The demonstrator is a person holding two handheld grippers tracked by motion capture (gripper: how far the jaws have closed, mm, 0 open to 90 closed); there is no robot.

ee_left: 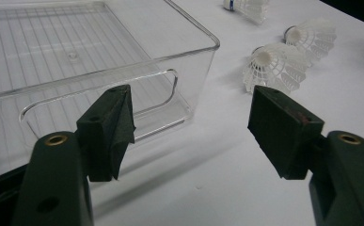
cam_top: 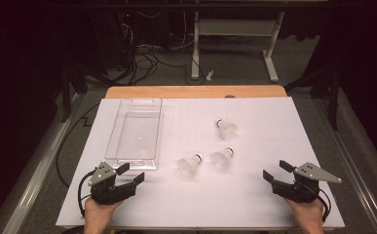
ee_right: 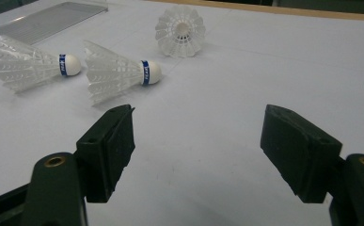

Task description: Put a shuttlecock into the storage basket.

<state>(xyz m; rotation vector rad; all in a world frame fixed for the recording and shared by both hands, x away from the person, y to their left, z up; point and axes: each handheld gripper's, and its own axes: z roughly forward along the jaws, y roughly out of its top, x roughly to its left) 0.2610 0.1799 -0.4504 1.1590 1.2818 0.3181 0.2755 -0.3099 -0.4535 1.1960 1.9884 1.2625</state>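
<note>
Near the front left corner of the desk (cam_top: 254,209) I hold the left gripper (cam_top: 132,174), its jaws spread wide with nothing between them, just beside the near end of the clear plastic tray (cam_top: 136,129). Near the front right corner sits the right gripper (cam_top: 275,172), jaws equally wide and likewise empty. Three shuttlecocks lie on the white sheet toward the middle of the desk, apart from one another: the left shuttlecock (cam_top: 190,165), the middle shuttlecock (cam_top: 223,157), and the far shuttlecock (cam_top: 226,128), which lies farther toward the back edge. All three are outside the tray, which holds nothing.

Judged risks, if the work is to move the shuttlecocks into the tray:
- A jaw closing on the feather skirt rather than near the cork could crush or bend it, since the skirt looks thin and springy.
- A light shuttlecock may roll or skid away when one jaw touches it first.
- The left and middle shuttlecocks lie near each other, so a wide-open approach to one could knock the other.
- The tray wall is clear and hard to see; a low carry could clip its rim.

Writing: in the right gripper view a blue band with small lettering circles the cork end of two shuttlecocks; the letters are too small to read.
</note>
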